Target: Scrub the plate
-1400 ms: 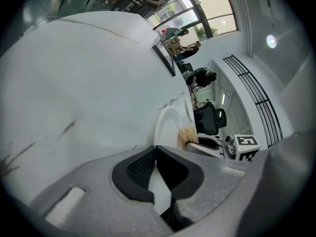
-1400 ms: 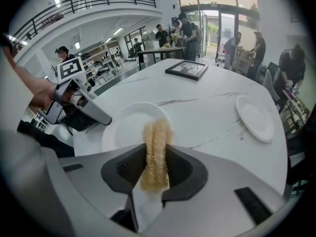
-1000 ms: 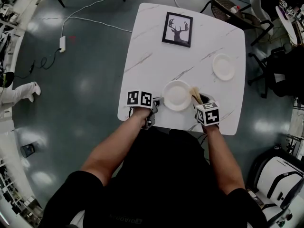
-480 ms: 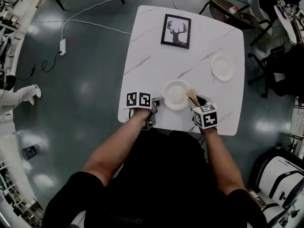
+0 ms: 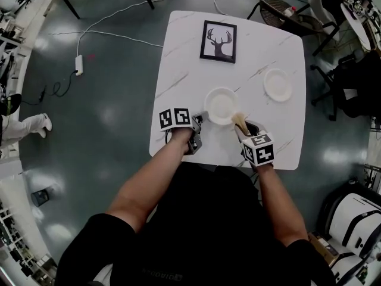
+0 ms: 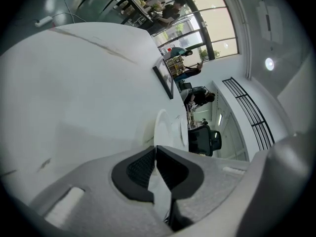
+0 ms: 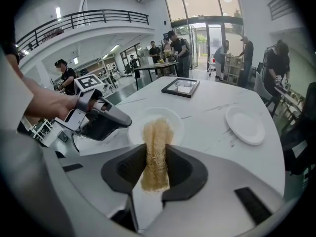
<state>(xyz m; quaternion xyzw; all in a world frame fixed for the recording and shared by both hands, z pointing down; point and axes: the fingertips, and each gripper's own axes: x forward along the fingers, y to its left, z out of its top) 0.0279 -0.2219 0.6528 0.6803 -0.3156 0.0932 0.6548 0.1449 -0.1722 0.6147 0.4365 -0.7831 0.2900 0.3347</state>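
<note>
Here, left tongs (image 6: 156, 151) are clenched empty; right tongs (image 7: 156, 152) grip a scrubber (image 7: 156, 130); the plate (image 5: 221, 105) lies on the surface (image 5: 268, 46) between them, just beyond both tips, scrubber end near its rim

White marbled counter (image 5: 178, 70), framed deer picture (image 5: 218, 42) lying flat near the far edge, plate (image 5: 221, 105) towards the near edge at centre, smaller plate (image 5: 278, 84) apart on its right, further back.
</note>
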